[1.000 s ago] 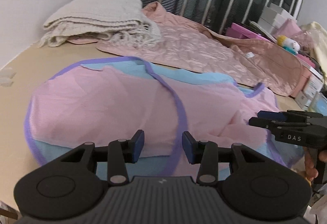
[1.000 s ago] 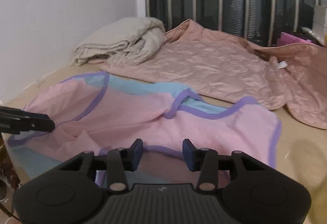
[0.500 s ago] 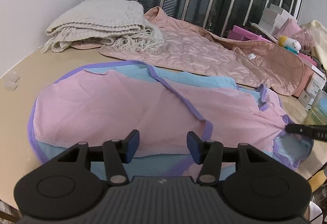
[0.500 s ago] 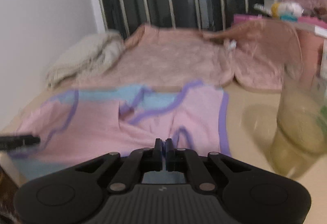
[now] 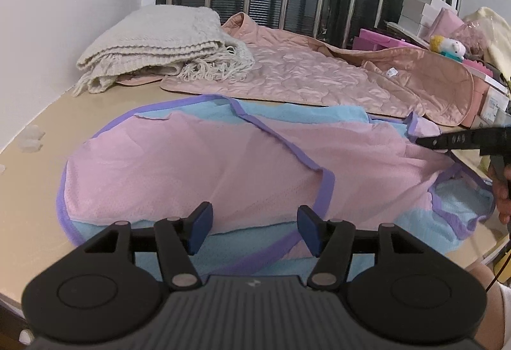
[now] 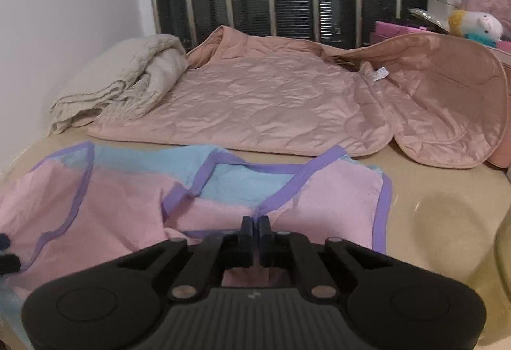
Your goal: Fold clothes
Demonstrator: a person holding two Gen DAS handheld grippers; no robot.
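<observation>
A pink and light-blue garment (image 5: pixel 204 164) with purple trim lies spread on the beige table (image 5: pixel 48 123). My left gripper (image 5: pixel 254 230) hovers open over its near hem, with nothing between the blue pads. In the right wrist view the same garment (image 6: pixel 121 206) fills the lower left, and my right gripper (image 6: pixel 255 224) is shut on a purple-trimmed fold of it. From the left wrist view, that right gripper (image 5: pixel 424 140) shows as a black bar at the garment's right end, lifting the cloth a little; a hand (image 5: pixel 503 190) holds it.
A folded cream knitted blanket (image 5: pixel 159 46) and a quilted pink jacket (image 5: pixel 319 75) lie behind the garment by the barred window. Boxes and a plush toy (image 5: pixel 447 46) crowd the far right. A translucent container (image 6: pixel 503 260) stands at the right edge of the right wrist view.
My right gripper went from open to shut on the garment's trimmed edge and has drawn that end up and back. My left gripper has opened wider and the garment lies flatter.
</observation>
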